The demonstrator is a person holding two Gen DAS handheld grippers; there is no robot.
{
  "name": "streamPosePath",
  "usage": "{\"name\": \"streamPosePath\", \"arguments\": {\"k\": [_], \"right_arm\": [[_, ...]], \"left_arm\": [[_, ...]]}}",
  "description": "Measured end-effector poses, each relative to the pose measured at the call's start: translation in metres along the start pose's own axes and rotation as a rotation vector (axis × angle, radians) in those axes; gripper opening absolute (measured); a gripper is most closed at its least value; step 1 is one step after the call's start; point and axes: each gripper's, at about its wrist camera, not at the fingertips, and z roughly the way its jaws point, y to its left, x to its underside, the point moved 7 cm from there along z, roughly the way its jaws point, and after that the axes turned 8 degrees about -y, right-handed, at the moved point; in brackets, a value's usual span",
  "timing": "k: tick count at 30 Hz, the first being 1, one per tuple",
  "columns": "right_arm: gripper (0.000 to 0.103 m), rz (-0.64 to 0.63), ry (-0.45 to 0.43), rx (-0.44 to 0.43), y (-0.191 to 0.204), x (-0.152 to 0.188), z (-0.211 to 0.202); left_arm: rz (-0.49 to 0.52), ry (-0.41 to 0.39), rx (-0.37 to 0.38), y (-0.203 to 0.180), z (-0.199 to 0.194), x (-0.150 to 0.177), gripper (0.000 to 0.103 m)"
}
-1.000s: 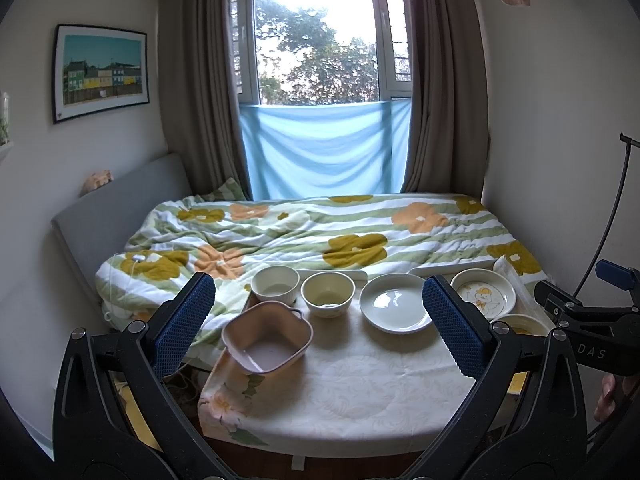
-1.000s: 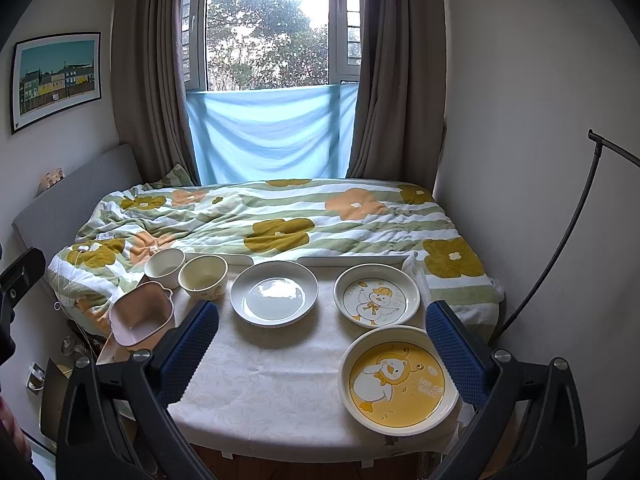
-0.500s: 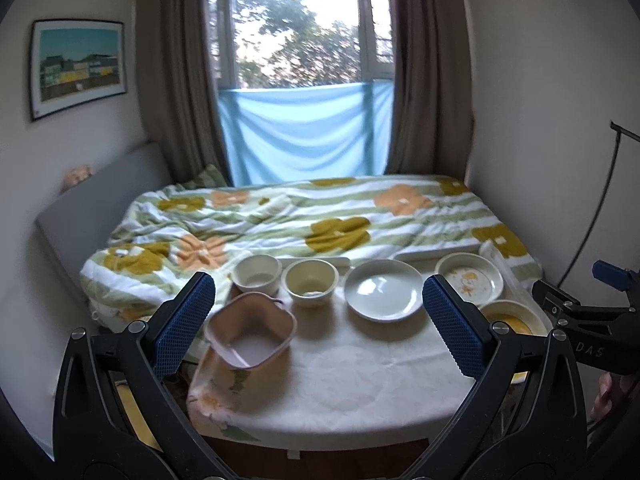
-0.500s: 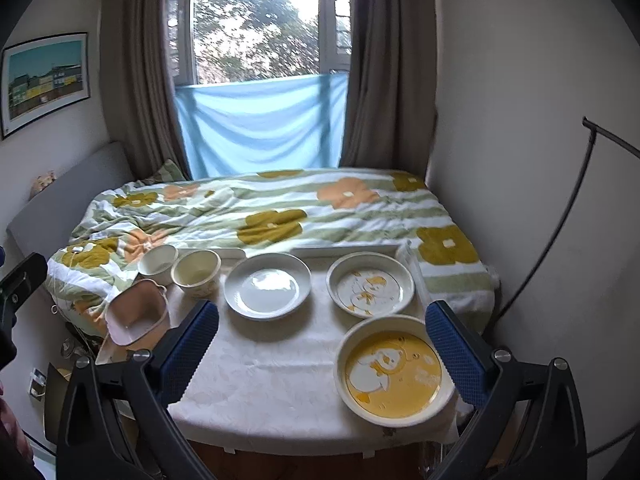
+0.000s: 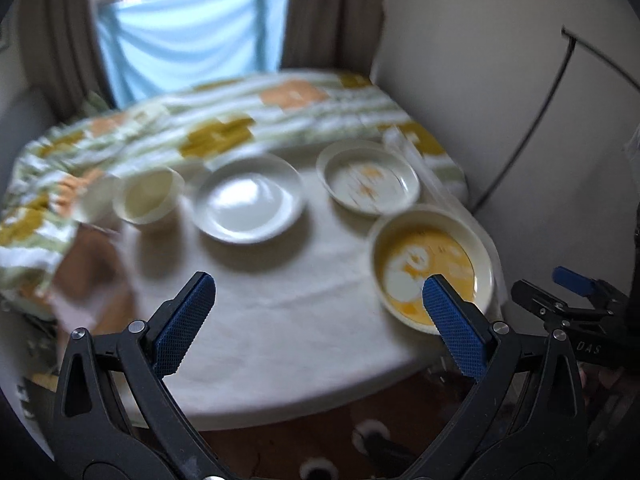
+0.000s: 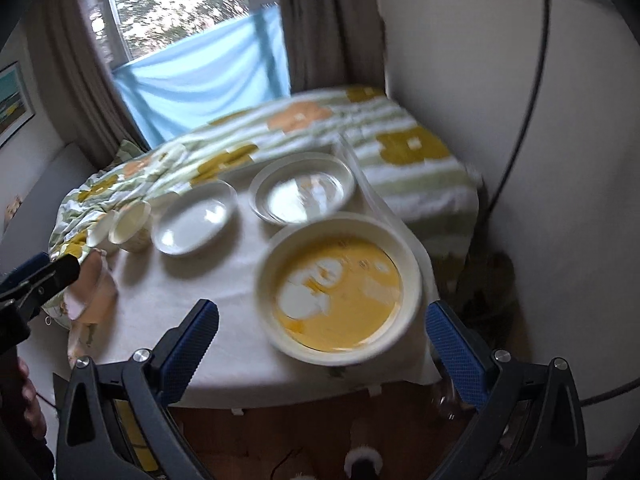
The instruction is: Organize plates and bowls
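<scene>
Large round cream-rimmed plate (image 6: 340,288): yellow centre with white figure, blurred. Smaller round cream plate (image 5: 370,182): white with orange marks. Plain white round plate (image 5: 249,199). Pale cream bowl (image 5: 147,197). White tablecloth (image 5: 280,300). Quilt (image 6: 412,160): green-white stripes, mustard and orange flowers. Finger pads (image 6: 188,344): textured blue.

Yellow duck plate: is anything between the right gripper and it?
Nothing visible. The right gripper is open, and the yellow duck plate lies just ahead between its fingers. Only bare tablecloth sits in front; the white plate is farther back and left.
</scene>
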Motion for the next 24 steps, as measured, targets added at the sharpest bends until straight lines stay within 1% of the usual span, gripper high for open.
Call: {"name": "streamPosePath", "arguments": {"k": [2, 3, 4, 6, 8, 9, 10, 11, 12, 14, 15, 16, 17, 18, 21, 22, 23, 24], "right_arm": [[0.103, 0.023, 0.029, -0.032, -0.021, 0.007, 0.017], [0.102, 0.029, 0.040, -0.049, -0.030, 0.009, 0.027], [0.100, 0.032, 0.051, -0.068, -0.039, 0.012, 0.036], [0.086, 0.036, 0.071, -0.105, -0.052, 0.015, 0.052], [0.082, 0.050, 0.094, -0.144, -0.063, 0.016, 0.066], [0.076, 0.059, 0.103, -0.167, -0.067, 0.015, 0.072], [0.074, 0.061, 0.114, -0.181, -0.067, 0.015, 0.078], [0.070, 0.058, 0.127, -0.188, -0.070, 0.015, 0.084], [0.067, 0.054, 0.134, -0.192, -0.072, 0.016, 0.089], [0.063, 0.057, 0.149, -0.213, -0.075, 0.014, 0.097], [0.063, 0.056, 0.154, -0.219, -0.077, 0.015, 0.100], [0.062, 0.055, 0.158, -0.225, -0.078, 0.014, 0.103], [0.057, 0.054, 0.163, -0.235, -0.078, 0.014, 0.106], [0.054, 0.052, 0.168, -0.239, -0.079, 0.013, 0.108], [0.053, 0.051, 0.161, -0.255, -0.081, 0.008, 0.110], [0.053, 0.045, 0.166, -0.260, -0.082, 0.007, 0.112], [0.050, 0.038, 0.173, -0.265, -0.082, 0.007, 0.114], [0.044, 0.036, 0.179, -0.270, -0.082, 0.006, 0.118]], "left_arm": [[-0.004, 0.043, 0.041, -0.019, 0.031, 0.012, 0.103], [-0.005, 0.062, 0.048, -0.025, 0.043, 0.015, 0.103], [-0.009, 0.092, 0.064, -0.033, 0.061, 0.022, 0.103], [-0.020, 0.145, 0.073, -0.042, 0.088, 0.032, 0.102], [-0.042, 0.188, 0.081, -0.049, 0.113, 0.042, 0.099], [-0.051, 0.201, 0.078, -0.051, 0.124, 0.046, 0.098], [-0.057, 0.212, 0.076, -0.052, 0.131, 0.048, 0.094], [-0.065, 0.228, 0.074, -0.054, 0.140, 0.052, 0.088], [-0.070, 0.242, 0.072, -0.056, 0.147, 0.055, 0.085], [-0.078, 0.262, 0.072, -0.060, 0.156, 0.059, 0.076], [-0.080, 0.271, 0.069, -0.061, 0.161, 0.061, 0.074], [-0.080, 0.278, 0.066, -0.061, 0.163, 0.064, 0.071], [-0.081, 0.285, 0.062, -0.060, 0.165, 0.064, 0.067], [-0.085, 0.294, 0.056, -0.060, 0.170, 0.066, 0.066], [-0.096, 0.303, 0.057, -0.061, 0.174, 0.066, 0.061], [-0.094, 0.307, 0.055, -0.062, 0.176, 0.065, 0.056], [-0.094, 0.310, 0.054, -0.064, 0.176, 0.066, 0.052], [-0.095, 0.315, 0.054, -0.065, 0.178, 0.066, 0.050]]}}
